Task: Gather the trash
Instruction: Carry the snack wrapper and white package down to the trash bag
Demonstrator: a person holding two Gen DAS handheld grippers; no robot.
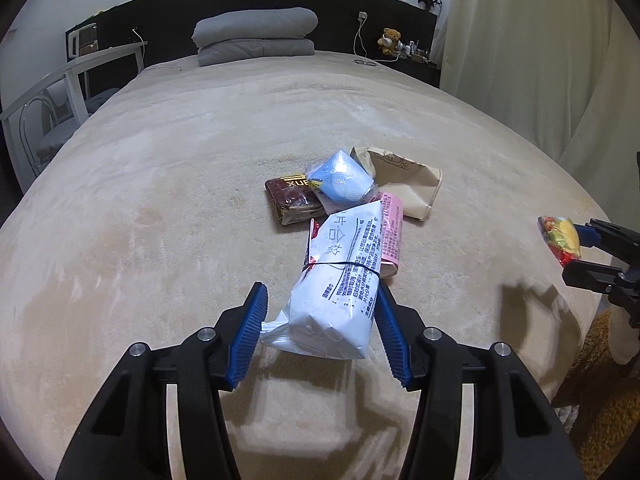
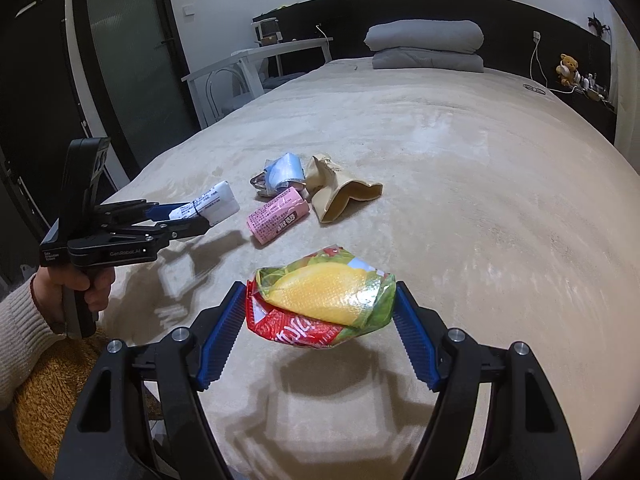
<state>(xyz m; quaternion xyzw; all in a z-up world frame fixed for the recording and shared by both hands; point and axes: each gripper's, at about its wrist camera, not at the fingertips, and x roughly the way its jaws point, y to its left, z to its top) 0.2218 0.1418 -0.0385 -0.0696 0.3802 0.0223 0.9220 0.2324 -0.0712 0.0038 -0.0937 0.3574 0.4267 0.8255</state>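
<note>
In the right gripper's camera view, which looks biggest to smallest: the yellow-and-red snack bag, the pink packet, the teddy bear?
1. Snack bag, biggest, though nearest the camera.
2. Pink packet.
3. Teddy bear, smallest, though farthest away.

The left tool (image 1: pixel 320 300) is gripping a white packet (image 1: pixel 340 280), tilting downward above the bed (image 1: pixel 160 200). The right tool (image 2: pixel 320 300) is clamping a snack wrapper (image 2: pixel 324 300). A hand (image 2: pixel 80 284) is grasping the left handle.
</note>
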